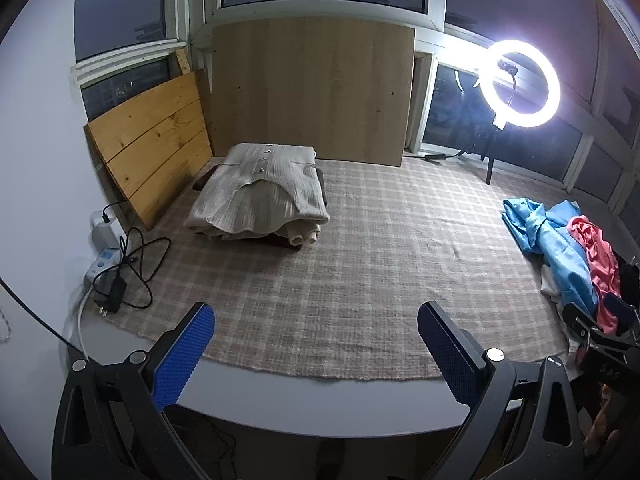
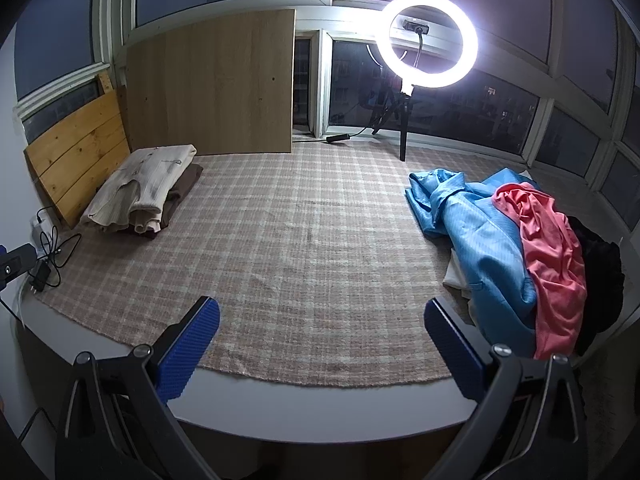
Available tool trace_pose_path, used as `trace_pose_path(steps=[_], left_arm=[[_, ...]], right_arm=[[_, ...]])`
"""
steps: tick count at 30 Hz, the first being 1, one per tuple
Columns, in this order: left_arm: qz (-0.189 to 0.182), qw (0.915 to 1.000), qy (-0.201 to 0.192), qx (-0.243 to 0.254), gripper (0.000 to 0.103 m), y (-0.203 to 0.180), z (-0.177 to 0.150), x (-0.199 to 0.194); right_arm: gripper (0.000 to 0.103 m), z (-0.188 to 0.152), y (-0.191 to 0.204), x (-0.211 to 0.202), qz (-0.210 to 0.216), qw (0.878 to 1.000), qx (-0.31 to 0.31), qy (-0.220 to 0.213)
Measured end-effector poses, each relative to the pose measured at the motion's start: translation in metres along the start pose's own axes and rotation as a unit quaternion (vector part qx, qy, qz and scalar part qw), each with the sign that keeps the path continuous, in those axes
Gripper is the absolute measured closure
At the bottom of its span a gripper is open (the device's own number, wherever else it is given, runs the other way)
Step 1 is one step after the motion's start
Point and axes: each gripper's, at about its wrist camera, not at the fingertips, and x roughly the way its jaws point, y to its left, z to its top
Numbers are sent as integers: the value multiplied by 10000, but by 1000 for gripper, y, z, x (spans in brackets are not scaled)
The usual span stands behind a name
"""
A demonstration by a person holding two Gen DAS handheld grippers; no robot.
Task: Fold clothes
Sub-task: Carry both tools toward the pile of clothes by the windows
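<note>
A stack of folded clothes [image 1: 262, 194], cream buttoned top uppermost, sits at the far left of the plaid cloth [image 1: 360, 280]; it also shows in the right wrist view [image 2: 144, 192]. An unfolded pile lies at the right: a blue garment [image 2: 476, 232], a coral garment [image 2: 552, 264] and a black one [image 2: 600, 276]. The pile also shows in the left wrist view [image 1: 568, 248]. My left gripper [image 1: 316, 340] is open and empty over the table's near edge. My right gripper [image 2: 322, 336] is open and empty, just left of the pile.
A lit ring light [image 2: 428, 40] on a tripod stands at the back right. Wooden boards [image 1: 312, 88] lean against the windows behind the table. A power strip, charger and cables [image 1: 116, 272] lie at the left edge. The right gripper's body [image 1: 608, 332] shows at the right.
</note>
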Motion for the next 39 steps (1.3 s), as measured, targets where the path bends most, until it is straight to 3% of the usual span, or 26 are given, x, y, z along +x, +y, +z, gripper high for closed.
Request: trace_pose_path(steps=[3, 4, 7, 26, 39], left_arm=[[76, 9999, 96, -19, 1, 8, 1, 8], [222, 9996, 149, 118, 1, -5, 3, 13], [215, 9994, 172, 229, 1, -15, 5, 21], [-322, 9972, 180, 651, 1, -54, 39, 55], [-714, 9916, 46, 1077, 1, -89, 74, 80]], right_arm=[[0, 1, -1, -1, -37, 10000, -43, -67], [0, 1, -1, -2, -51, 10000, -36, -69], [0, 2, -7, 3, -117, 9999, 8, -72], [0, 17, -33, 20, -329, 9986, 426, -8], [0, 38, -56, 34, -716, 9947, 739, -61]])
